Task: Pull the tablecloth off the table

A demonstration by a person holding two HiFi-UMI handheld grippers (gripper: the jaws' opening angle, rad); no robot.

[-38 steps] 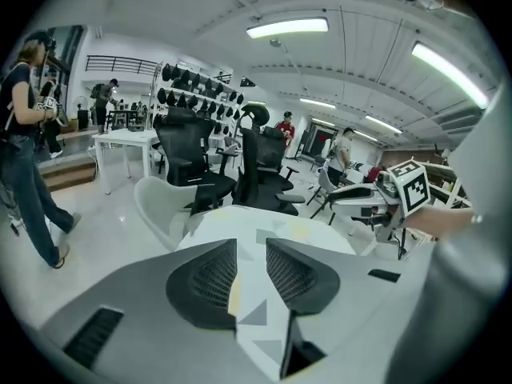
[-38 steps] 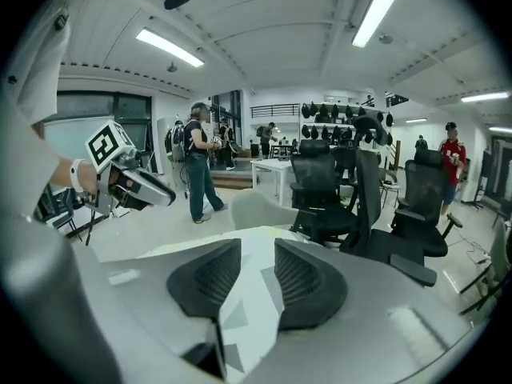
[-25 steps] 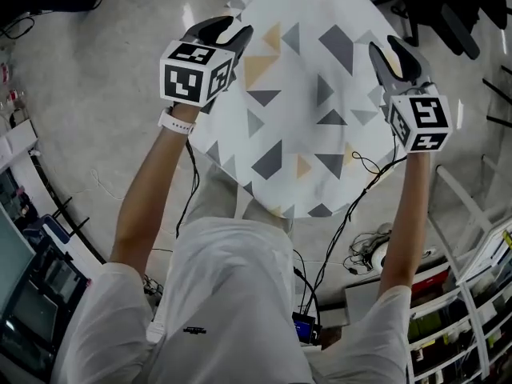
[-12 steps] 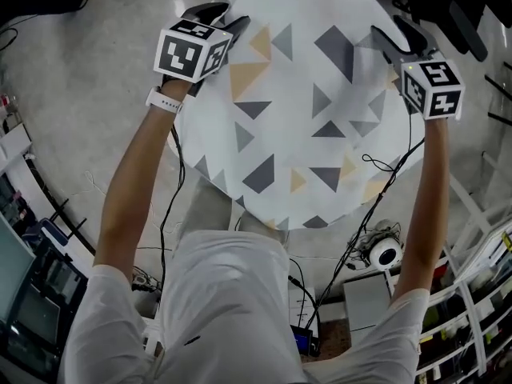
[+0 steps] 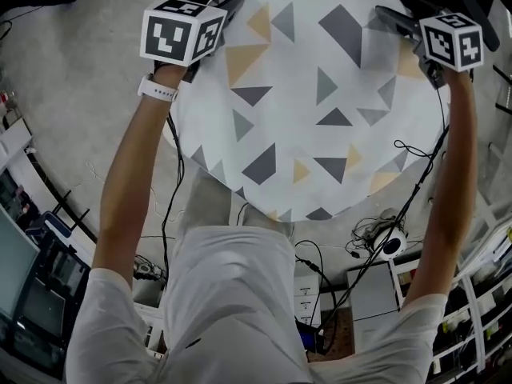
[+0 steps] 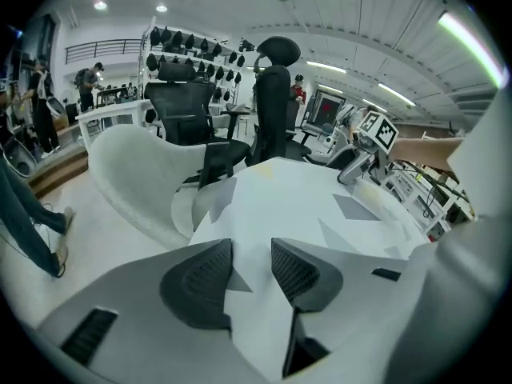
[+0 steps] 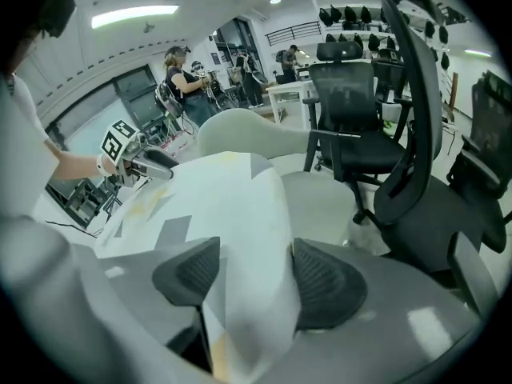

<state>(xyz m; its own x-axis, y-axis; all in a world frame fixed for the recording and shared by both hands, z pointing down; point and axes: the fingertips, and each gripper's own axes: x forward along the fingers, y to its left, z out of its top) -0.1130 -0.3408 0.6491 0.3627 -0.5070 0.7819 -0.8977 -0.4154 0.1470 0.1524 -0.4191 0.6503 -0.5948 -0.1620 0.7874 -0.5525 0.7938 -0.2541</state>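
The tablecloth (image 5: 312, 110), white with grey and tan triangles, covers the round worktop completely. The left gripper (image 6: 252, 250) sits at the cloth's far-left edge. Its fingers have just been closing but stand released, with the cloth edge between them. The right gripper (image 7: 256, 250) sits at the far-right edge. Its fingers have just been opening and stand released, with a cloth fold between them.

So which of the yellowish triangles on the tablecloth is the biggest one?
The wide one at the tablecloth's upper left in the head view; the other yellowish triangles, even the one just above it, are smaller.
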